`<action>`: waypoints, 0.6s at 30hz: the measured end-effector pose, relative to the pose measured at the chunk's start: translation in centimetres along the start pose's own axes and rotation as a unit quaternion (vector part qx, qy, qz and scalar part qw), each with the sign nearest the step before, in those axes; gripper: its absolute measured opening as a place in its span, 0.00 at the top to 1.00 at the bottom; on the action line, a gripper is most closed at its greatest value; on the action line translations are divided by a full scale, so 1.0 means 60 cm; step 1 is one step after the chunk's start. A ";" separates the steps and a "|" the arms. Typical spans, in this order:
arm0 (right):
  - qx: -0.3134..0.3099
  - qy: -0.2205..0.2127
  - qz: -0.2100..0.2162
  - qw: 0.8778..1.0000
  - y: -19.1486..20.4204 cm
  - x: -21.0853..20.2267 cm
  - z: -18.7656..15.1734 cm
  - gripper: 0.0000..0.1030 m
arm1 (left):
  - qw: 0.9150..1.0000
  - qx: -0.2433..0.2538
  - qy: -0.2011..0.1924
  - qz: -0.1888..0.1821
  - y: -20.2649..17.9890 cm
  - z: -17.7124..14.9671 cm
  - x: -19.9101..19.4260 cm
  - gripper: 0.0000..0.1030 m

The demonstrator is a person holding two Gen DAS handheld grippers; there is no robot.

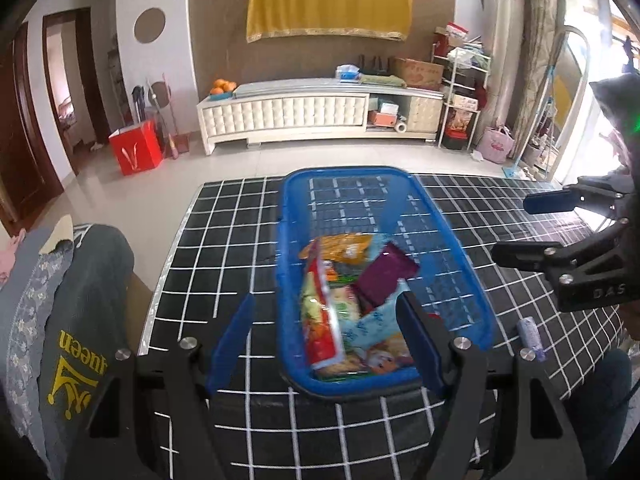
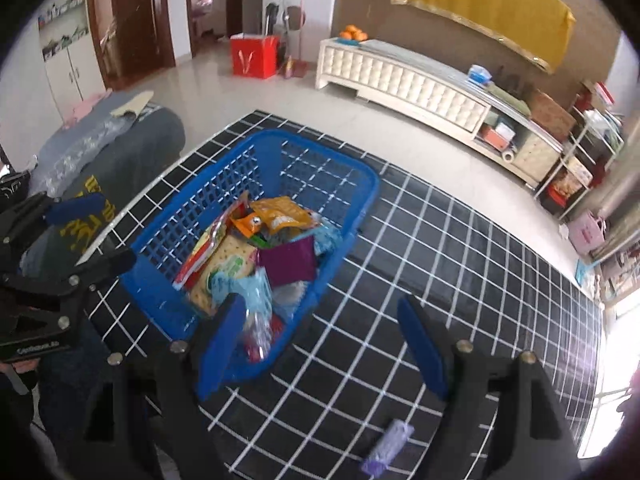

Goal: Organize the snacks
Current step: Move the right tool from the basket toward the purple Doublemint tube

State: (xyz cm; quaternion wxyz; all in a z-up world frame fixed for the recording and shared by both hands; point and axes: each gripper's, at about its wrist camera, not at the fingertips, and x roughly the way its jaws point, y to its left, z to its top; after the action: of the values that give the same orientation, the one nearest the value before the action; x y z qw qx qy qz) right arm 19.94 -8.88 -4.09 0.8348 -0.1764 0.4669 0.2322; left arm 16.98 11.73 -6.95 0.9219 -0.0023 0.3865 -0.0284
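We see a blue basket point(image 1: 456, 240) of snack packets point(image 2: 280, 216) on the checked tablecloth point(image 2: 440, 280). Our left gripper point(image 1: 326, 338) and right gripper point(image 2: 320, 344) hover over it, jaws spread and empty (one purple packet point(image 2: 386, 446) lies near, outside).

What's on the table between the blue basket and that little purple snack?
Nothing, just bare checked tablecloth between the blue basket and the little purple snack. The right wrist view shows it best.
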 end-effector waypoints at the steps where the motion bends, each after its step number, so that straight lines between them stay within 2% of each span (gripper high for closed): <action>1: 0.005 -0.004 -0.006 1.000 -0.006 -0.012 -0.011 0.21 | 1.000 0.004 -0.002 -0.002 -0.010 0.000 -0.005 0.31; 9: 0.050 -0.023 -0.020 0.998 -0.051 -0.059 -0.075 0.20 | 0.999 0.037 -0.004 -0.018 -0.094 -0.005 -0.019 0.31; 18: 0.117 -0.009 -0.026 0.993 -0.092 -0.048 -0.154 0.20 | 0.998 0.048 0.017 -0.039 -0.167 -0.035 0.001 0.31</action>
State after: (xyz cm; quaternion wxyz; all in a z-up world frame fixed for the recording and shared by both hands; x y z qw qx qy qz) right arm 15.19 -18.82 -5.82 0.8598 -0.0877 0.4783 0.1560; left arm 15.03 1.76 -8.18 0.9124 0.0271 0.3998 -0.0831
